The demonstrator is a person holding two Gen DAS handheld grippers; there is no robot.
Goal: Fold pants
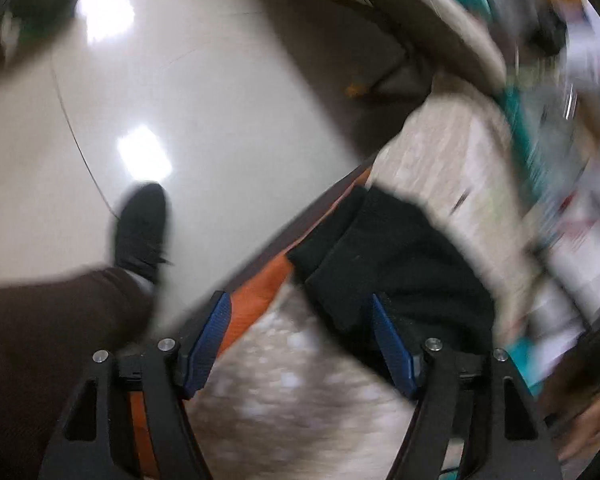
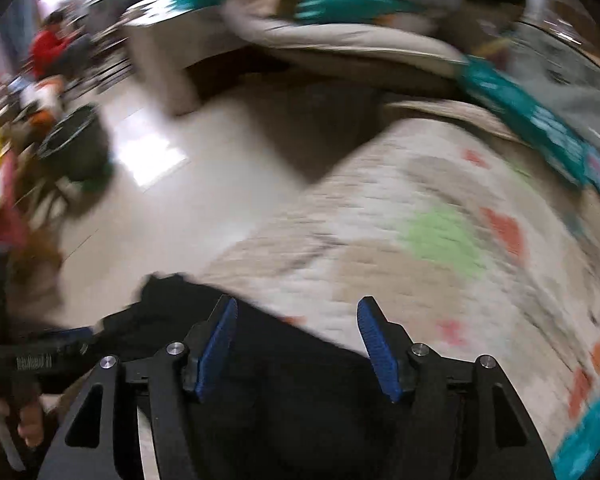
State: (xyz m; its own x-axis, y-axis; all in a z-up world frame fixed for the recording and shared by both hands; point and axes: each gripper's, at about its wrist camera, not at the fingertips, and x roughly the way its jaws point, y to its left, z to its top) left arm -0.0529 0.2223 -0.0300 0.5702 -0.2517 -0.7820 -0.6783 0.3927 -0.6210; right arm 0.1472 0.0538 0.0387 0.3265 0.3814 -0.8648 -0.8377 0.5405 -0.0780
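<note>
Both views are pretty blurry. The black fabric pants [image 1: 392, 264] are bunched on the beige patterned quilted bed cover [image 2: 440, 232], around 12 o'clock of the left gripper [image 1: 300, 336]. Right gripper [image 2: 296, 340] hovers over them too; both sets of fingers spread, holding nothing.

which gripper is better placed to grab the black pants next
Probably the right gripper: the pants lie directly under its open jaws. The left gripper, also open, has them off to one side, by its right finger. Both views are blurred.
</note>
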